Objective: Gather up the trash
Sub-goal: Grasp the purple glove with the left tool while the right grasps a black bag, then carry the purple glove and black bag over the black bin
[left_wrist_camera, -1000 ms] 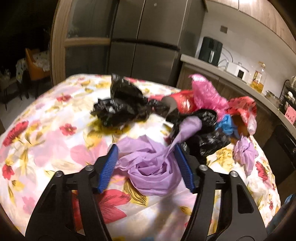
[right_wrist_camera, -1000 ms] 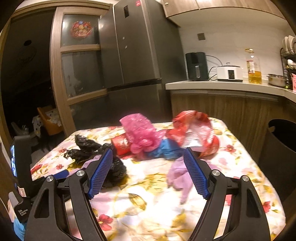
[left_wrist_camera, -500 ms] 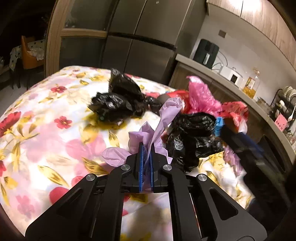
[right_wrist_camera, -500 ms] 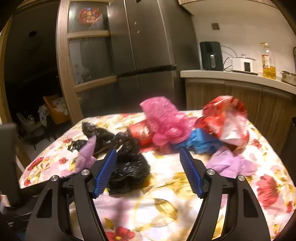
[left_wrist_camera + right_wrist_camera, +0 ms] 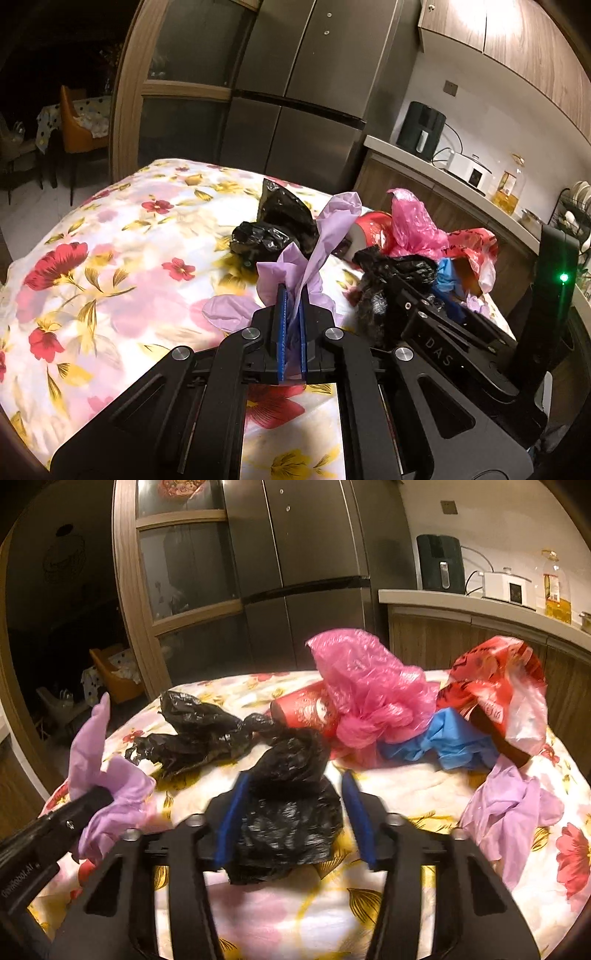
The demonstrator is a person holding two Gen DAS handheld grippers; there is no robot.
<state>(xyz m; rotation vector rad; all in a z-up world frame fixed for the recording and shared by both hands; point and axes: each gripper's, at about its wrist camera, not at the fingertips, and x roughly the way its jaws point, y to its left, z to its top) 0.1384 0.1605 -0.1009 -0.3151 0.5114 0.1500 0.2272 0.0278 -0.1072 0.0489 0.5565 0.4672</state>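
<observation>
A crumpled lilac bag (image 5: pixel 295 280) is pinched in the fully shut left claw (image 5: pixel 291 332), its tail standing up just above the flowered cloth of the worktop (image 5: pixel 110 280), evidently so it can be carried off. A black bag (image 5: pixel 288 812) lies on the cloth between the jaws of the right claw (image 5: pixel 295 823), which are closing around it but not yet pressing. Pink (image 5: pixel 365 686), red (image 5: pixel 495 686) and blue (image 5: pixel 447 738) bags are left heaped behind.

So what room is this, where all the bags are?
It looks like a home kitchen. A tall steel fridge stands behind the flowered table, and a counter along the wall holds a small white cooker and a bottle of oil.
</observation>
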